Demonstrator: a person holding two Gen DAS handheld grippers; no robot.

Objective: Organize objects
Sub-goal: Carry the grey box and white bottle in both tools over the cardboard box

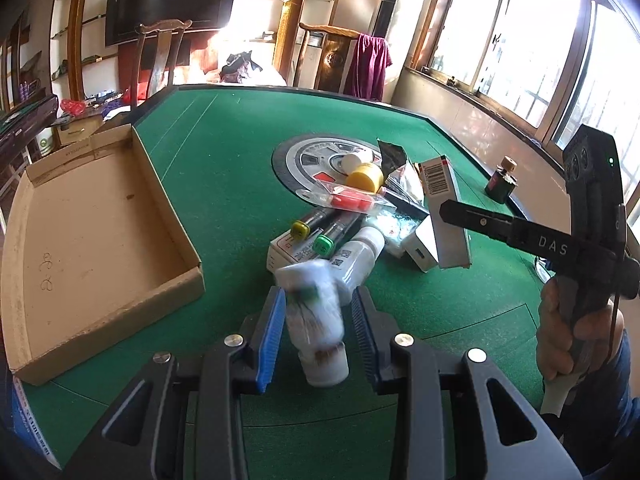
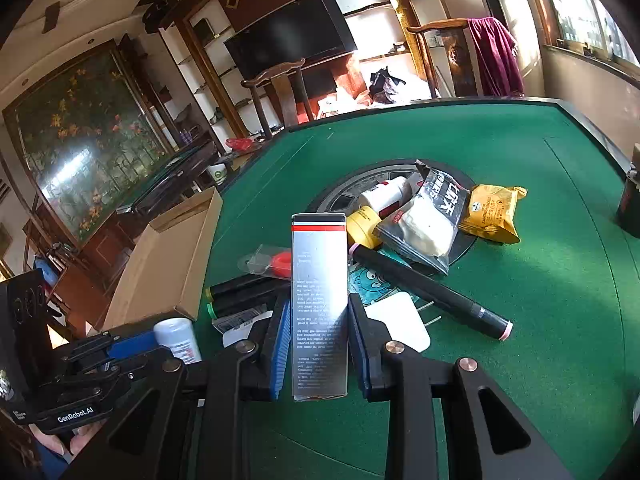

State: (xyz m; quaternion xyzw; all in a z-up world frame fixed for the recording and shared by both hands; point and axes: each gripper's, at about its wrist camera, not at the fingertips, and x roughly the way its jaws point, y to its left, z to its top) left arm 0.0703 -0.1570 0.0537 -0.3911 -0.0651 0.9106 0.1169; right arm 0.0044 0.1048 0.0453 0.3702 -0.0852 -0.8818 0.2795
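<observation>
While both cameras look over the same green table [image 1: 224, 168], each one catches stuff the other misses. From the left wrist you get the left gripper [image 1: 318, 322] with a white bottle [image 1: 316, 320] between its blue pads; the bottle is blurred and I honestly cannot tell whether both pads press on it, since there looks to be a gap on the right side. That view also shows the whole inside of the flat cardboard box [image 1: 100, 232] off to the left, bare, plus a small dark bottle with a cork [image 1: 502, 178] near the far table edge. The right hand [image 1: 576, 332] wraps its handle at the right side there.

The right wrist view is sharper. The right gripper [image 2: 320, 332] is clamped on a tall grey carton [image 2: 319, 304], held upright above the pile. Only here can you see a yellow snack packet [image 2: 494, 212], a long black pen [image 2: 432, 292] lying on the felt and a cartoon sticker [image 2: 374, 286] under it. The box [image 2: 168, 264] shows only as a corner here, and the white bottle [image 2: 178, 340] peeks out at the lower left beside the other gripper's finger.

Both views share the yellow cap [image 1: 365, 176] and the clear bag with the white lump [image 2: 420, 232].
</observation>
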